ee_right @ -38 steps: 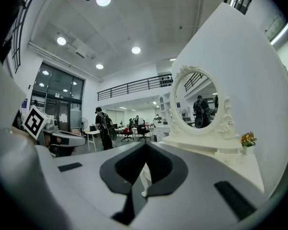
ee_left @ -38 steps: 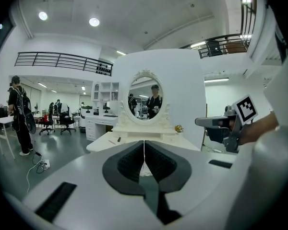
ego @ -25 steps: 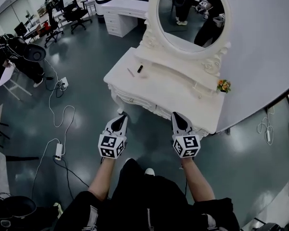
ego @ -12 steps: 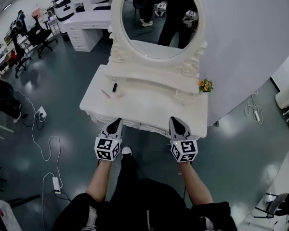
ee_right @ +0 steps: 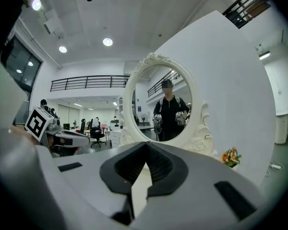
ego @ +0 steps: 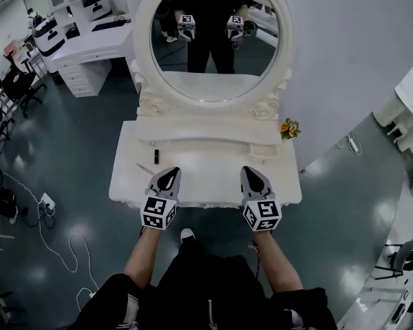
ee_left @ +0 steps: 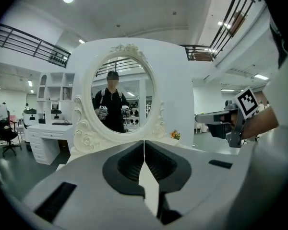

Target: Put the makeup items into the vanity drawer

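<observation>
My left tool [ego: 168, 175] and right tool [ego: 253, 173], both closed and empty, hover over the bench's [ego: 208, 162] near edge; makeup items [ego: 156, 157] lie left.

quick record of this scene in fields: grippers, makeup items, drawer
left gripper: shut, empty, over vanity's front edge
right gripper: shut, empty, over front edge
vanity: white, oval mirror above
makeup items: small dark tube and thin stick, on top at left, untouched
flowers: back right corner
drawer: none seen pulled out
</observation>
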`<state>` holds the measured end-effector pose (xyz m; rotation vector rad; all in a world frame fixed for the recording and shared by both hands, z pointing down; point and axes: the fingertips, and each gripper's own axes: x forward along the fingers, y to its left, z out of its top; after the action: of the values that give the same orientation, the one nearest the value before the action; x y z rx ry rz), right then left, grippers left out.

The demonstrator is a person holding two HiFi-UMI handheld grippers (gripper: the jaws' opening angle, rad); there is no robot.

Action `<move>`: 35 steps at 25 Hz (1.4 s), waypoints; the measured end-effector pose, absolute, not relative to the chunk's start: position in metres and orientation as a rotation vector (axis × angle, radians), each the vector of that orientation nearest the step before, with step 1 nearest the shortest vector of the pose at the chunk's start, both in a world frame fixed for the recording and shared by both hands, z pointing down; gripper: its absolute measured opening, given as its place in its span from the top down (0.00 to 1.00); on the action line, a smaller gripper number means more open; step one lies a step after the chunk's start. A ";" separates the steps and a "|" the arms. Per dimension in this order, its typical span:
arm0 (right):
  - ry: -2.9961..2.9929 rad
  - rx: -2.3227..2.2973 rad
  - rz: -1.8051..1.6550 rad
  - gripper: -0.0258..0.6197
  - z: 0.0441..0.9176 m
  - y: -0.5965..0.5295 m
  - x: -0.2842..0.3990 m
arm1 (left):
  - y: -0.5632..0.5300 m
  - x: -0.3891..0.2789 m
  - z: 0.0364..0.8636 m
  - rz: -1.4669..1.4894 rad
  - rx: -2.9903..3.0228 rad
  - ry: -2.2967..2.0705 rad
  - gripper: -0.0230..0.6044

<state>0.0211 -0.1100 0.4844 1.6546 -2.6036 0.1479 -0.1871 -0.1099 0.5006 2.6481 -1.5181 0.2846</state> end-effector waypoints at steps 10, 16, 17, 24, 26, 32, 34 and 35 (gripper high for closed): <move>-2.553 1.720 0.125 0.95 0.475 -0.150 -0.017 | -0.165 -0.234 0.496 0.249 2.667 -1.483 0.93; -2.556 1.718 0.120 0.95 0.473 -0.169 -0.025 | -0.179 -0.250 0.498 0.255 2.655 -1.496 0.93; -2.560 1.715 0.118 0.95 0.473 -0.173 -0.027 | -0.182 -0.252 0.499 0.256 2.651 -1.502 0.93; -2.579 1.668 0.133 0.95 0.478 -0.189 -0.031 | -0.193 -0.260 0.501 0.268 2.623 -1.534 0.92; -2.579 1.655 0.146 0.95 0.483 -0.192 -0.031 | -0.195 -0.261 0.506 0.279 2.612 -1.533 0.92; -2.580 1.590 0.195 0.95 0.501 -0.196 -0.040 | -0.194 -0.268 0.533 0.364 2.575 -1.522 0.92; -2.571 1.581 0.214 0.95 0.508 -0.195 -0.038 | -0.193 -0.267 0.544 0.405 2.572 -1.499 0.92; -2.565 1.579 0.225 0.95 0.512 -0.195 -0.037 | -0.193 -0.267 0.551 0.430 2.570 -1.482 0.89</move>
<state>-0.0370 -0.1948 0.5120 1.5787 -2.5652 0.2254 -0.2667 -0.1928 0.5509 2.5702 -1.4819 0.4298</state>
